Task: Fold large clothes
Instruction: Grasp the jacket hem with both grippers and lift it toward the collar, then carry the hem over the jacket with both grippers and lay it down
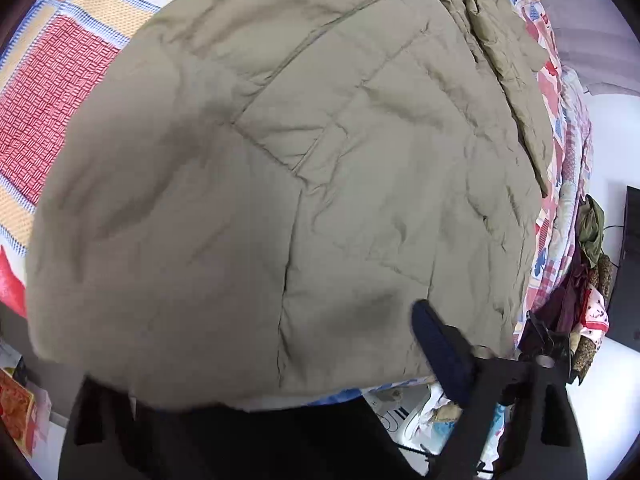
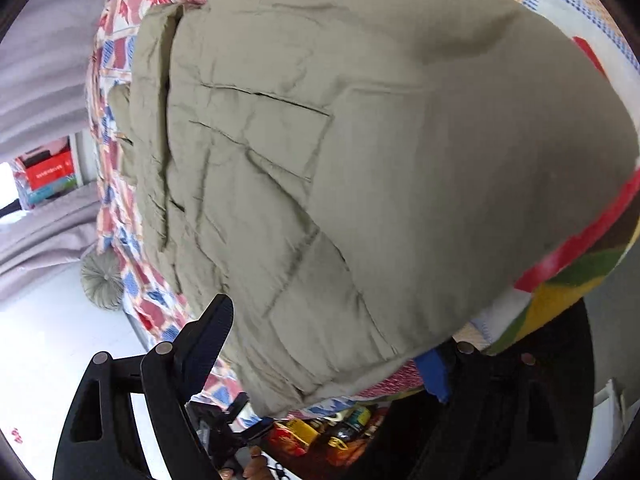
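A large olive-khaki quilted jacket (image 1: pixel 312 168) lies spread on a bed and fills both views; it also shows in the right wrist view (image 2: pixel 360 184). My left gripper (image 1: pixel 260 364) is open over the jacket's near hem; its right finger (image 1: pixel 440 352) shows, while its left finger is hidden under the fabric. My right gripper (image 2: pixel 324 360) is open around the jacket's near corner; its left finger (image 2: pixel 208 340) shows beside the fabric, and its right finger (image 2: pixel 434 374) is mostly hidden under the hem.
The bed has a red, blue and cream patchwork cover (image 1: pixel 52 92). A pile of clothes (image 1: pixel 588 280) lies beside the bed on a white floor. Grey curtains (image 2: pixel 44 80), a round cushion (image 2: pixel 102 280) and red boxes (image 2: pixel 46 172) stand at the right wrist view's left.
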### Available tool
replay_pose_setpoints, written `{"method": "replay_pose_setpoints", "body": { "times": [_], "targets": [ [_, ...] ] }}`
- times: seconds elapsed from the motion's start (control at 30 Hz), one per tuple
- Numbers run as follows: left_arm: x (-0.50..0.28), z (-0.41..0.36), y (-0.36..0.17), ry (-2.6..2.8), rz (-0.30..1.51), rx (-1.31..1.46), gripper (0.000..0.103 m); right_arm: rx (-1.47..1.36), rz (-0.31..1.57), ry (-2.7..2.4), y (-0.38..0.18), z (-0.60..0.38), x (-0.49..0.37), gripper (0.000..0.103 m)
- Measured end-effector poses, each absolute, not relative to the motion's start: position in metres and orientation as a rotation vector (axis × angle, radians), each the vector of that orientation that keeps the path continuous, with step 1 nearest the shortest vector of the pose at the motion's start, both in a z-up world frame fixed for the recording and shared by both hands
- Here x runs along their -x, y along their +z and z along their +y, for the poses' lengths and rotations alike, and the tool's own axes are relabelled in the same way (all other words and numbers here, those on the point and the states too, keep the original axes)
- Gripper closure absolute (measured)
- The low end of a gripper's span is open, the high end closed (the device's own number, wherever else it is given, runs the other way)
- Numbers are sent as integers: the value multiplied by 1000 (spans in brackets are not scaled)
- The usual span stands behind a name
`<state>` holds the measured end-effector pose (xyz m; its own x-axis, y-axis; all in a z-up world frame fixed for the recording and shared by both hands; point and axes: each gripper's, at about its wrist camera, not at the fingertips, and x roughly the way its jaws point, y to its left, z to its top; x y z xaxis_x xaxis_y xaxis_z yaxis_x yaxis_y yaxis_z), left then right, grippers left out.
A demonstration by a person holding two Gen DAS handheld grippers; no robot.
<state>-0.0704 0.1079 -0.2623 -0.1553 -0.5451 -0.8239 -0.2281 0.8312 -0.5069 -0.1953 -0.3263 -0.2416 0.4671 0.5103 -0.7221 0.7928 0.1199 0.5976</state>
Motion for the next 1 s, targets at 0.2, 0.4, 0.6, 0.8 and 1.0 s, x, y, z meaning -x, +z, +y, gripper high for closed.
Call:
{"method": "replay_pose_setpoints", "body": {
  "times": [0.2, 0.4, 0.6, 0.8, 1.0],
  "targets": [
    [57, 105, -253, -321, 1722, 574, 88, -1556, 1209, -328, -244, -326, 192, 80],
    [39, 100, -216, -384, 1633, 531, 88, -1489, 1204, -289, -233, -331, 186, 92],
    [12, 99, -174, -441, 1528, 505, 88, -1384, 1173, -211, -201, -338, 162, 93],
    [-16, 97, -140, -468, 1423, 510, 88, -1215, 1149, -168, -163, -342, 125, 93],
    [-51, 83, -105, -508, 1293, 469, 88, -1013, 1099, -145, -121, -344, 81, 94]
  ]
}}
